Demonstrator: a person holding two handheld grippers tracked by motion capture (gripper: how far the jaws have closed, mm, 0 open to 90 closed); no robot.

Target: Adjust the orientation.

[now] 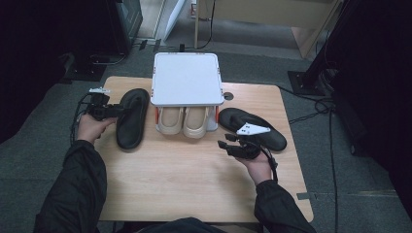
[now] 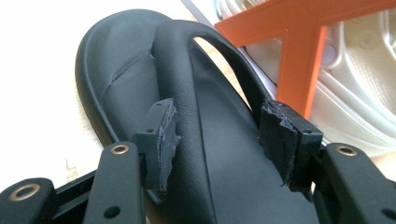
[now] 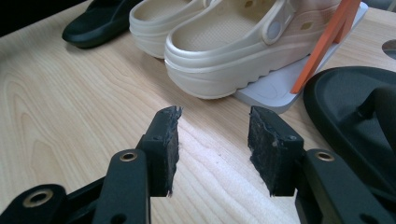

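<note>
L claw [image 1: 118, 111] sat at the bench's [image 1: 184, 184] 9 o'clock side, over the strap of the left black sandal [image 1: 132, 118]. In the left gripper view its jaws stood wide, pads either side of the strap [image 2: 175, 70] w/ a gap on each side, not pressing; nothing was gripped. That sandal lay flat on the bench, just beside the white rack [image 1: 185, 78] at 12 o'clock. A pair of cream clogs [image 1: 183, 121] sat on the rack's lower shelf, heels toward the person, w/ an orange bracket [image 2: 299, 51] next to them. R claw [image 1: 224, 141] hovered at approx 4 o'clock, jaws well apart & empty, bare wood between the pads in the right gripper view. The right black sandal [image 1: 255, 127] lay just beyond it, at 3 o'clock, apart from the rack.
</note>
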